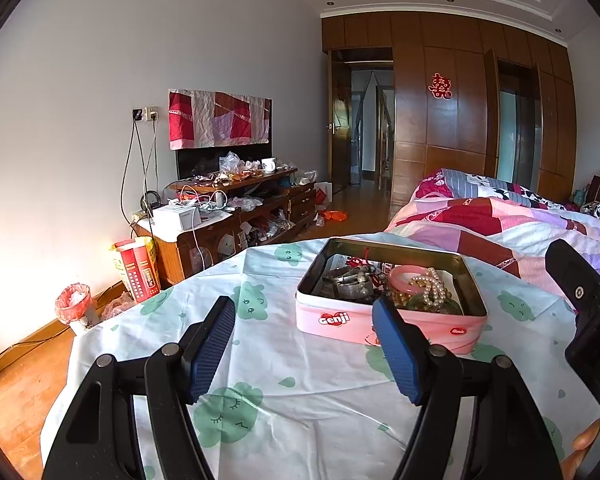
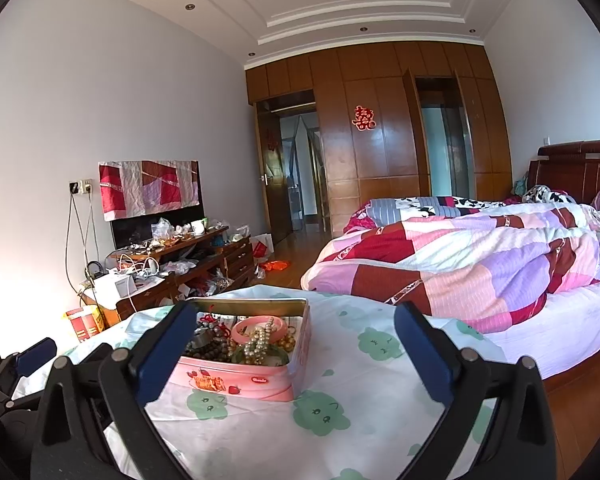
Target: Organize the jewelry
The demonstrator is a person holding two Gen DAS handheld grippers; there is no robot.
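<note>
An open pink rectangular metal tin (image 1: 388,322) sits on the white cloth with green cloud prints (image 1: 284,364), holding a pink bangle (image 1: 410,276), a cream pearl strand (image 1: 432,290) and dark beads (image 2: 214,350). The left gripper (image 1: 304,316) hovers just before the tin, jaws spread and empty. The right gripper (image 2: 292,324) hangs near the tin's right side, likewise spread wide, grasping nothing.

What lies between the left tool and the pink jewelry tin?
Only bare cloud-print cloth. In the left wrist view the left tool hangs open short of the pink tin, with nothing on the cloth between them.
</note>
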